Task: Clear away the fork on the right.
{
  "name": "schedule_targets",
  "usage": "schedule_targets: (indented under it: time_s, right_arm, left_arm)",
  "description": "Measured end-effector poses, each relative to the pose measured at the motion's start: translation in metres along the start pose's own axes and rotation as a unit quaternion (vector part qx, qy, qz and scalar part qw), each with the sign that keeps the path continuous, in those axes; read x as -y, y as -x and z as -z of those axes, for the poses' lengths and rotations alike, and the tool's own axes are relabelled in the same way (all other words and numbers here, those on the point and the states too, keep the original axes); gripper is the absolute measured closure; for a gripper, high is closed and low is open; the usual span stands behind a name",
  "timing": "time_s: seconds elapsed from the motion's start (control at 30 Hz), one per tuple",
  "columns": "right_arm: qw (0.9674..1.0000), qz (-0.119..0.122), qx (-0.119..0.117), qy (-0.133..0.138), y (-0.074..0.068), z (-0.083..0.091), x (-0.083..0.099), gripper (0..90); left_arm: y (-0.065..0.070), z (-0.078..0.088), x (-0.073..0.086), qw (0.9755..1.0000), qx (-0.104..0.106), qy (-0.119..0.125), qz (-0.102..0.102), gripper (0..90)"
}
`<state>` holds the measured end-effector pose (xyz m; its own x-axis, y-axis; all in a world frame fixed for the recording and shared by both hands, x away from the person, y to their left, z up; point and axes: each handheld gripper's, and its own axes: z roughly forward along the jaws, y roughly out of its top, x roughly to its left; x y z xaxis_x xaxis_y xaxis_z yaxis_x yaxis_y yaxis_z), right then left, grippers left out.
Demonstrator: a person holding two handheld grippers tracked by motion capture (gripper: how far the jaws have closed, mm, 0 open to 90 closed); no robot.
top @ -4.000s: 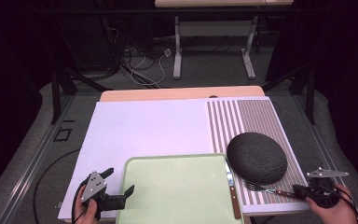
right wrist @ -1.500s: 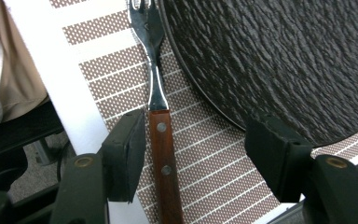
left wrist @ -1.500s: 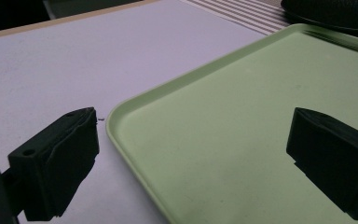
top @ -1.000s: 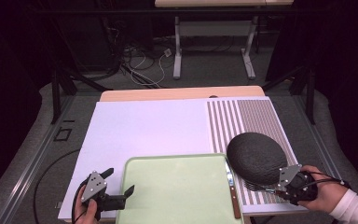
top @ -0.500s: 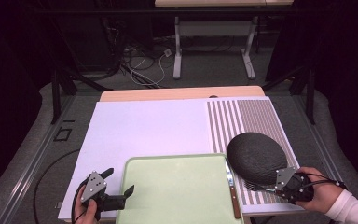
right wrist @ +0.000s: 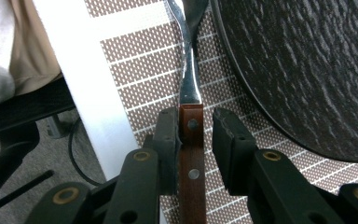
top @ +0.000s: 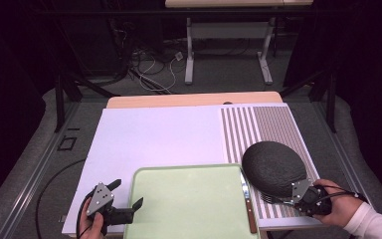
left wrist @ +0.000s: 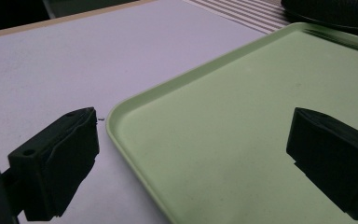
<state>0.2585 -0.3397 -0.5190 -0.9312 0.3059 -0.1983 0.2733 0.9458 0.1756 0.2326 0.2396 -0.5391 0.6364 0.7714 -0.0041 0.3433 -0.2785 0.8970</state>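
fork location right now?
In the high view the fork lies on the striped mat at the near right, just in front of the dark plate. The right gripper view has its wooden handle between the right gripper jaws.

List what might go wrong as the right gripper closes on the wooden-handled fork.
1. The right gripper has just been closing around the wooden-handled metal fork, but a gap remains at one jaw, so the fork may twist or slip when lifted.
2. The fork's metal end lies at the rim of the dark textured round plate; lifting could nudge it.
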Motion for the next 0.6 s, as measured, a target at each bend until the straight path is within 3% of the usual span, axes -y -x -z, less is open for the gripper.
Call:
schedule_targets:
  time_s: [0.4, 0.47, 0.5, 0.6]
  right_arm:
    - [0.9997, 0.015, 0.000, -0.020, 0.0016, -0.0038, -0.0022, 73.5]
    - [0.9992, 0.019, -0.017, -0.031, 0.0034, -0.0031, -0.0031, 74.8]
    - [0.9998, 0.012, -0.012, -0.012, 0.0019, -0.0057, -0.0018, 75.3]
    - [0.9997, 0.014, -0.013, -0.013, 0.0012, -0.0057, -0.0020, 76.0]
  left_arm:
    - [0.0000, 0.0001, 0.0000, 1.0000, 0.000, -0.002, -0.002, 2.8]
    - [-0.0001, 0.0001, 0.0000, 1.0000, 0.000, -0.002, -0.002, 2.8]
    - [0.0000, 0.0001, 0.0000, 1.0000, 0.000, -0.002, -0.001, 2.8]
    - [0.0001, 0.0002, 0.0000, 1.0000, 0.000, -0.002, -0.002, 2.8]
